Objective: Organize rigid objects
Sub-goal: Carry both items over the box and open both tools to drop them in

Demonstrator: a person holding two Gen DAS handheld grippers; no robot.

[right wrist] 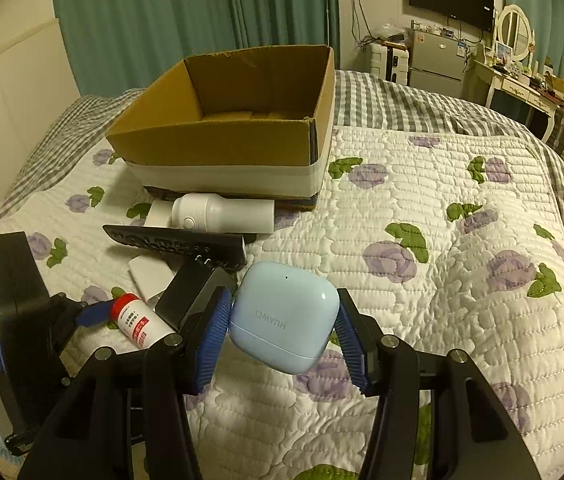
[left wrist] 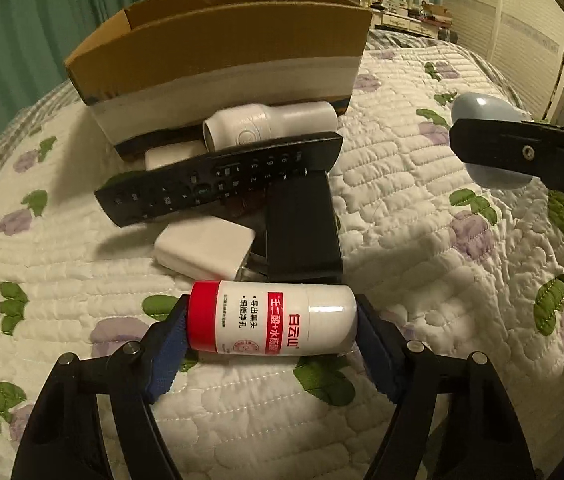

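My left gripper (left wrist: 272, 320) is shut on a white bottle with a red cap (left wrist: 270, 317), held lying sideways just above the quilt; it also shows in the right wrist view (right wrist: 140, 321). My right gripper (right wrist: 282, 320) is shut on a light blue earbud case (right wrist: 283, 316), raised above the quilt; it shows at the right of the left wrist view (left wrist: 485, 140). An open cardboard box (right wrist: 218, 140) stands behind on the bed and looks empty. A black remote (left wrist: 218, 178), a white cylinder device (left wrist: 270, 124), a white charger block (left wrist: 206, 250) and a black box (left wrist: 301, 232) lie in front of it.
The bed carries a white floral quilt (right wrist: 441, 260) with room to the right. A checked sheet (right wrist: 401, 100) lies behind. A dressing table (right wrist: 521, 80) and a small fridge (right wrist: 433, 60) stand beyond the bed, teal curtains (right wrist: 202, 12) at the back.
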